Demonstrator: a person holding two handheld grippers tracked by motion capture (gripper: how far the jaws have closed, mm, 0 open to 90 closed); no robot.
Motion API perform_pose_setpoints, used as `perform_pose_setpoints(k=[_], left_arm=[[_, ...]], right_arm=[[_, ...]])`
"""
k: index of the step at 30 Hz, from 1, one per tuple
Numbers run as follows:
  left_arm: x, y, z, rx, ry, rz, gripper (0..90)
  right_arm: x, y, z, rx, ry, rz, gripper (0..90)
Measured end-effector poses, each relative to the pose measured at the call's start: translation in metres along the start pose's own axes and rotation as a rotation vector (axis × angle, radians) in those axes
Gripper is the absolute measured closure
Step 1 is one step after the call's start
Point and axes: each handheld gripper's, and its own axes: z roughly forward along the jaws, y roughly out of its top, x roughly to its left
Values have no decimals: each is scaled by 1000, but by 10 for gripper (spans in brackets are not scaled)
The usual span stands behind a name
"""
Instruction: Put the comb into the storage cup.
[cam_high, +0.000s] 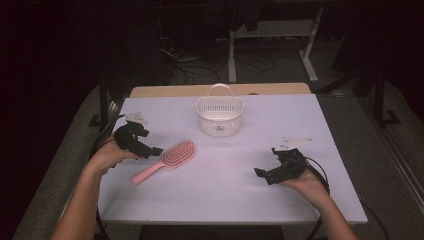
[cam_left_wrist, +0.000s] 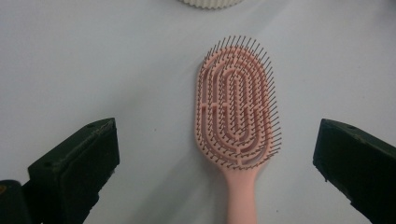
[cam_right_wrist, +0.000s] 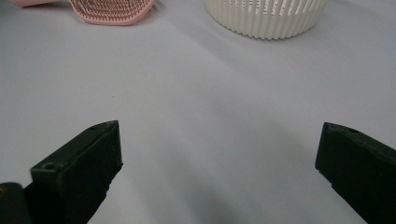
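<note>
Bristles up, a pink hairbrush (cam_high: 167, 159) lies flat on the white desk (cam_high: 225, 200), in front of the white basket (cam_high: 219, 116) and off toward the person's left of it, its handle slanting away from the basket toward the near left edge. The left tongs (cam_high: 150, 149) hover just beside the brush head, on the side away from the basket's middle, jaws spread wide with nothing between them; in the left gripper view the brush (cam_left_wrist: 237, 116) sits squarely in the gap, untouched. The right tongs (cam_high: 264, 174) hang well apart from the brush, in front of the basket and to its right, jaws equally wide and bare. The basket stands upright with its handle raised; it looks empty, though I can't quite see its floor.
</note>
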Motion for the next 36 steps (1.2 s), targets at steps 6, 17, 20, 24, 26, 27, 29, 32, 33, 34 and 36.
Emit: perform_pose_setpoints(k=[6, 17, 20, 24, 26, 27, 29, 32, 33, 34, 36], left_arm=[[0, -1, 2, 33, -2, 2, 21], [-3, -3, 9, 89, -9, 2, 22], [-4, -3, 11, 109, -10, 6, 22], [-5, -4, 14, 139, -14, 11, 22], [-6, -5, 16, 148, -14, 10, 23], [-6, -5, 16, 154, -13, 11, 23], [-6, -6, 17, 164, -12, 12, 27], [-6, -6, 19, 176, -12, 16, 38], [-7, -7, 19, 182, -11, 16, 39], [-7, -7, 20, 187, -10, 16, 40], [-7, -7, 21, 195, -11, 16, 43]], right_arm=[[0, 0, 0, 0, 0, 0, 1], [0, 0, 0, -2, -2, 1, 1], [0, 0, -1, -2, -2, 1, 1], [0, 0, -1, -2, -1, 1, 1], [0, 0, 0, -2, -1, 1, 1], [0, 0, -1, -2, -2, 1, 1], [0, 0, -1, -2, -2, 2, 1], [0, 0, -1, -2, -2, 1, 1], [0, 0, -1, -2, -2, 1, 1], [0, 0, -1, -3, -2, 1, 1], [0, 0, -1, -3, -2, 1, 1]])
